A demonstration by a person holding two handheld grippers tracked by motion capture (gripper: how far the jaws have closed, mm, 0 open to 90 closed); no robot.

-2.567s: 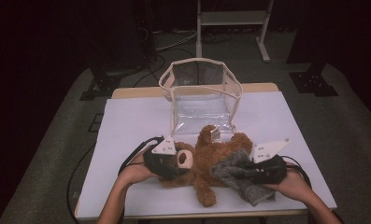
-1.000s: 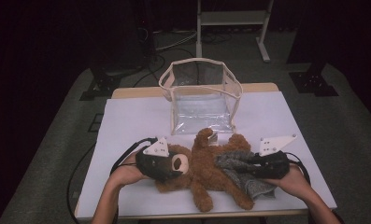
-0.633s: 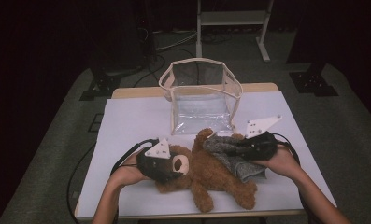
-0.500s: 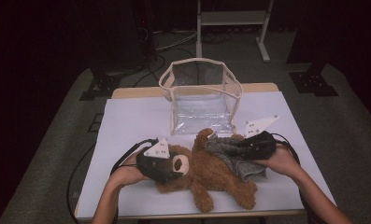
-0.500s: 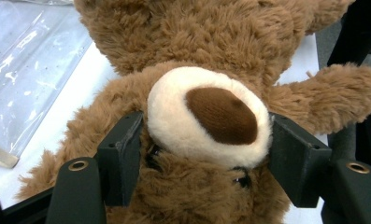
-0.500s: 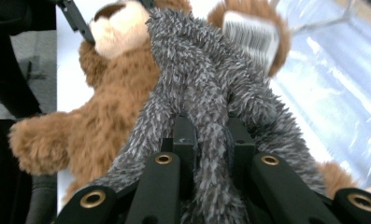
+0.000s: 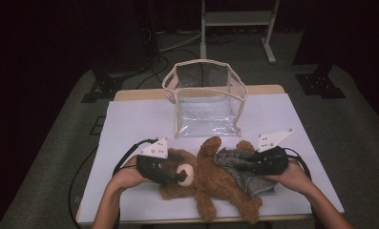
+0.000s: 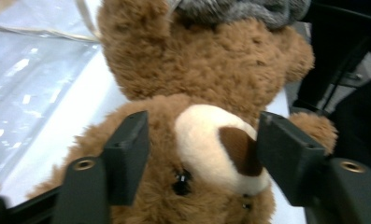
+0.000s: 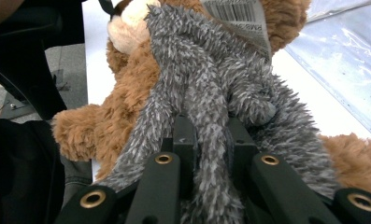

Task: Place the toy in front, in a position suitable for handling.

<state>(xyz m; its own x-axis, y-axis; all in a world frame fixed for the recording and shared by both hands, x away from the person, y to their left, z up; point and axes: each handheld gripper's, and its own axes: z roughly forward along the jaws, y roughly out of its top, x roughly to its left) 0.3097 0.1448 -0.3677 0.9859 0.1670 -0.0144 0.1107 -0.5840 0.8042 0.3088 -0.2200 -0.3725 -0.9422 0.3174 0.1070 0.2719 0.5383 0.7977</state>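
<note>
A brown teddy bear (image 7: 211, 183) lies on its back on the white table (image 7: 139, 119), head to the left. My left gripper (image 7: 182, 174) straddles its head (image 8: 197, 140). Its jaws have just been closing, and both pads (image 8: 127, 154) now touch the fur beside the muzzle. A grey fuzzy cloth (image 7: 249, 181) with a barcode tag (image 9: 241, 16) lies across the bear's belly. My right gripper (image 7: 232, 162) is shut on a fold of the grey fuzzy cloth (image 9: 211, 70), which runs down between the fingertips of my right gripper (image 9: 206, 135).
A clear plastic bag (image 7: 206, 102) with a cream rim stands open just behind the bear, mid-table. Bare tabletop lies to the left and right of it. A metal stand (image 7: 235, 19) and cables are on the dark floor beyond.
The right gripper lifted the grey cloth up toward the bag, then sank back a little over the bear's belly. The left hand has stayed at the bear's head.
</note>
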